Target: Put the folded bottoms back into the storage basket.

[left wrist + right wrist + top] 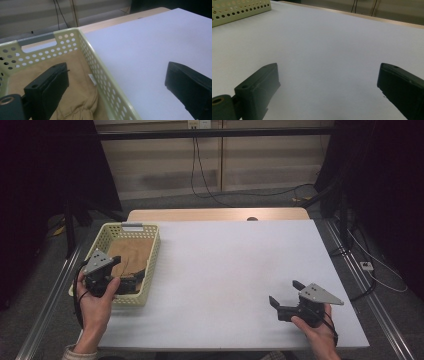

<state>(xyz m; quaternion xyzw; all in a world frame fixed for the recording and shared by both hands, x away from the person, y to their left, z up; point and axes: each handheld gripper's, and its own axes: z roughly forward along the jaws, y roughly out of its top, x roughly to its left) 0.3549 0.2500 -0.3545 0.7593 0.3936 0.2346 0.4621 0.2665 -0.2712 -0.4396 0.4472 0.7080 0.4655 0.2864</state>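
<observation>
From my station, the table (230,270) spreads ahead: the basket (150,265) sits at ten o'clock on its left edge, a folded cloth (131,254) lying inside. My left gripper (117,82) straddles the basket's right wall (one jaw over the cloth, one over the table). My right gripper (284,296) rests at four o'clock, well apart from the basket.

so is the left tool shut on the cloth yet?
No. The left tool is open, straddling the basket wall above the tan cloth.
</observation>
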